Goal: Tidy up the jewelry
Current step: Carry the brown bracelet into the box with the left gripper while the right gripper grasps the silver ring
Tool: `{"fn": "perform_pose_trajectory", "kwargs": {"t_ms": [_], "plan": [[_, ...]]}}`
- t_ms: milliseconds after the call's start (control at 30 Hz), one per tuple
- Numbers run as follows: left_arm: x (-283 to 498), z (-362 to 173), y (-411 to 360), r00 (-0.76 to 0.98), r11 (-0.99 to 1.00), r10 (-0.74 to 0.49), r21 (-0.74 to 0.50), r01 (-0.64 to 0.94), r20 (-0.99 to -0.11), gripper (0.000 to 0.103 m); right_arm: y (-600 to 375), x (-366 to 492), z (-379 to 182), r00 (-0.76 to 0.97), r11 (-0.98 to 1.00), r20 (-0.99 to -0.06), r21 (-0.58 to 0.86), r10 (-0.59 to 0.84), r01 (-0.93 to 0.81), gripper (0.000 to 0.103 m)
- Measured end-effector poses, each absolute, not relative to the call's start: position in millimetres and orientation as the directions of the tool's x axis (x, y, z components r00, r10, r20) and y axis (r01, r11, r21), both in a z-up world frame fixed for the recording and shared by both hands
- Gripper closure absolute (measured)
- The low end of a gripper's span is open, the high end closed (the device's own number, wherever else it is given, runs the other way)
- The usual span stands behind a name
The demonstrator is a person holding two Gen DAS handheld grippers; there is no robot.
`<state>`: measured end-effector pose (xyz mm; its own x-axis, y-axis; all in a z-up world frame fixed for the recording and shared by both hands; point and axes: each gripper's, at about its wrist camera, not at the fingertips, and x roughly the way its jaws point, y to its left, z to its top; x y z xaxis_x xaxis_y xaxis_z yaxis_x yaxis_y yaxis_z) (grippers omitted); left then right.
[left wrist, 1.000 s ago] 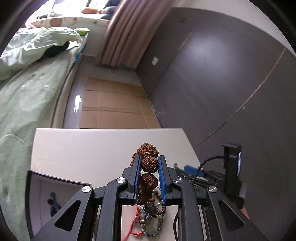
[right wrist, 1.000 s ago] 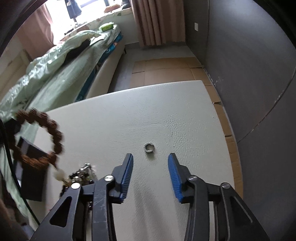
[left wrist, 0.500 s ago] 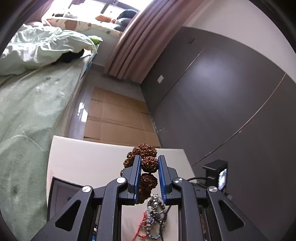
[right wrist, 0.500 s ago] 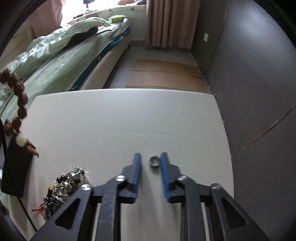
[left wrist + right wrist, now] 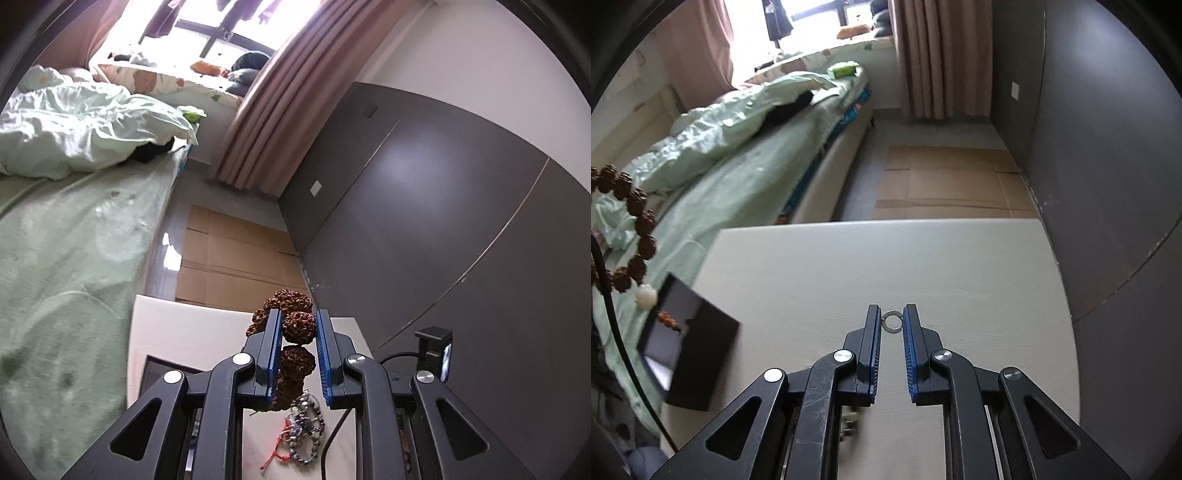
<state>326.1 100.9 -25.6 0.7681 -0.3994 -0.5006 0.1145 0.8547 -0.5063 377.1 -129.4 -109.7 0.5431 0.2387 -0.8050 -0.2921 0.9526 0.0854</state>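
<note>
My left gripper [image 5: 297, 325] is shut on a brown bead bracelet [image 5: 297, 328] and holds it high above the white table [image 5: 192, 332]. The bracelet also shows hanging at the left in the right wrist view [image 5: 639, 229], with a white bead at its bottom. My right gripper [image 5: 891, 320] is shut on a small silver ring [image 5: 892, 320] held between its fingertips, lifted above the table [image 5: 960, 280]. A pile of metal and bead bracelets with a red cord [image 5: 301, 432] lies on the table below the left gripper.
A black jewelry box [image 5: 683, 343] stands open at the table's left side and also shows in the left wrist view [image 5: 159, 373]. A bed with green bedding [image 5: 738, 147] lies to the left. A dark wall [image 5: 1108, 147] runs along the right. A black phone mount [image 5: 436, 350] stands at the right.
My left gripper has risen and tilted up with the brown bracelet. My right gripper has closed on the silver ring and lifted it off the table.
</note>
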Motion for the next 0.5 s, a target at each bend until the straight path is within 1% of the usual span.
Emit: {"fn": "perform_pose_trajectory", "kwargs": {"t_ms": [133, 367, 500], "plan": [[321, -24, 104, 0.772, 0.882, -0.357, -0.461, 0.094, -0.526, 0.084, -114, 365, -99, 0.555, 0.940, -0.783, 0.106, 0.280, -0.324, 0.090], [322, -40, 114, 0.745, 0.901, -0.324, -0.429, 0.057, -0.583, 0.084, -94, 358, -87, 0.560, 0.917, -0.749, 0.160, 0.355, -0.366, 0.090], [323, -52, 117, 0.722, 0.907, -0.321, -0.418, 0.049, -0.613, 0.084, -82, 354, -87, 0.551, 0.906, -0.745, 0.172, 0.376, -0.386, 0.090]]}}
